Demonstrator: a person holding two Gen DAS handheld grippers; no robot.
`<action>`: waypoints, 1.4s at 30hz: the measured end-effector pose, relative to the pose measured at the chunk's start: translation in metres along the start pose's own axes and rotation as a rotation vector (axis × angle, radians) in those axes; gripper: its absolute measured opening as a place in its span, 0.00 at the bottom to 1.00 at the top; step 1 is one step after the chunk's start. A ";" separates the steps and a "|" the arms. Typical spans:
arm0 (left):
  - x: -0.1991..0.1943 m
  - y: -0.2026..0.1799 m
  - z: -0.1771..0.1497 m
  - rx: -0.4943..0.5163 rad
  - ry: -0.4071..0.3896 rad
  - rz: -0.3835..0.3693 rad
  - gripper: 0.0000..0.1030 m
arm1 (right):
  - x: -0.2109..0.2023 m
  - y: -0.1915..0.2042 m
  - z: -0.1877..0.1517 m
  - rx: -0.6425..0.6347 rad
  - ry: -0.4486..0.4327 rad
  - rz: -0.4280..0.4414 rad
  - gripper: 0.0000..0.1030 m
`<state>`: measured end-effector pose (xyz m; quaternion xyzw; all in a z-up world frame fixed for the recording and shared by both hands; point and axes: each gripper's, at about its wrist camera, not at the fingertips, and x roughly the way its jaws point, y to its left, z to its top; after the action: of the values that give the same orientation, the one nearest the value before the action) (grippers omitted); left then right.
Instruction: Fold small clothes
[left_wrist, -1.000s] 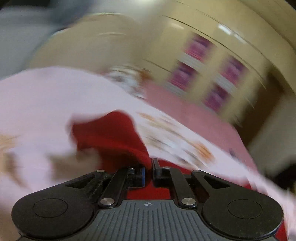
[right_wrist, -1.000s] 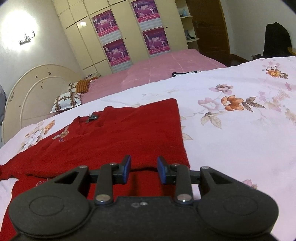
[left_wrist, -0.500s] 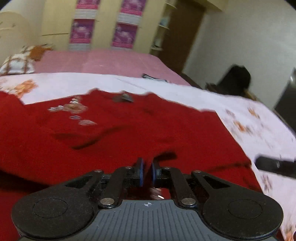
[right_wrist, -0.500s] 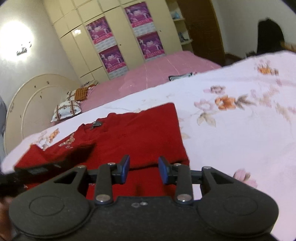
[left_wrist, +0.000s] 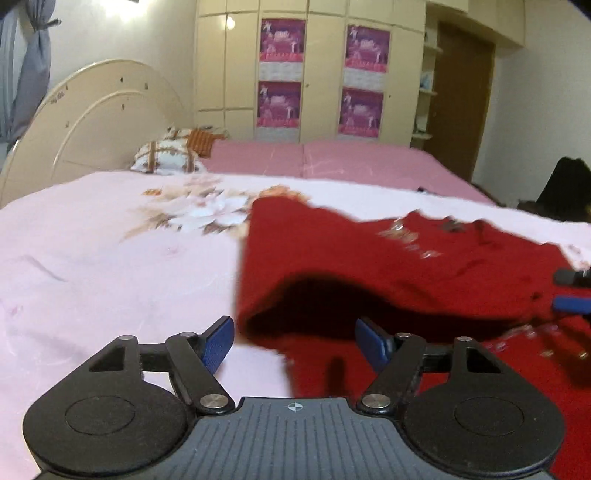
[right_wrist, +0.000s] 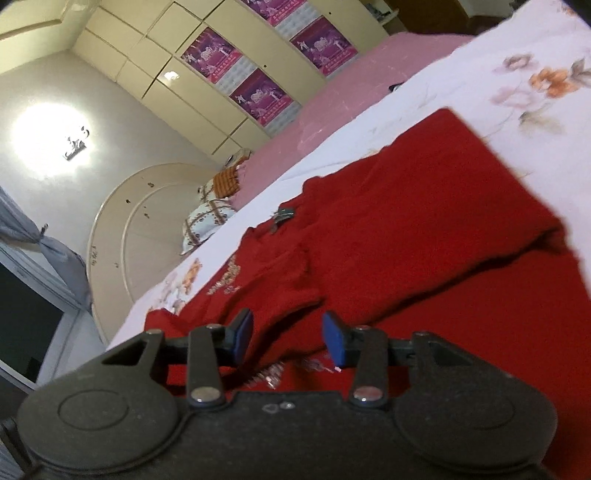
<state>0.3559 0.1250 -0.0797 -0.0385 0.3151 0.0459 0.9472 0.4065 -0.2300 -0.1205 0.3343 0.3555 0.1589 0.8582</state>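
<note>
Sweater (left_wrist: 369, 254) lies part-folded on the bed (left_wrist: 110, 258); left hand-held gripper (left_wrist: 295, 341) has just spread, empty; right hand-held gripper (right_wrist: 286, 334) half-spread, empty; next, pinch one edge only and fold squarely

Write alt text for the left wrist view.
The left claw hangs open, nothing between its blue pads, over the near edge of a red sweater folded on a pale floral bedsheet. Its jaws have just been opening. Behind stand a cream headboard and wardrobe.

Both wrist cameras look low and close across the bed toward the wardrobe (left_wrist: 325, 74). The right view is tilted. Both share the red garment (left_wrist: 369, 258).
</note>
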 end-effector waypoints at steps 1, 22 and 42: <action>0.003 0.004 -0.002 -0.004 0.001 0.000 0.70 | 0.006 -0.002 0.002 0.021 0.004 0.003 0.41; 0.053 -0.011 -0.003 0.050 0.037 -0.058 0.23 | -0.029 -0.015 0.019 -0.141 -0.065 -0.211 0.05; 0.042 -0.019 -0.004 0.096 0.008 -0.013 0.06 | -0.039 -0.020 0.030 -0.253 -0.122 -0.264 0.05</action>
<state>0.3893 0.1086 -0.1072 0.0046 0.3207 0.0245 0.9469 0.4020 -0.2784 -0.0989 0.1835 0.3208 0.0678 0.9267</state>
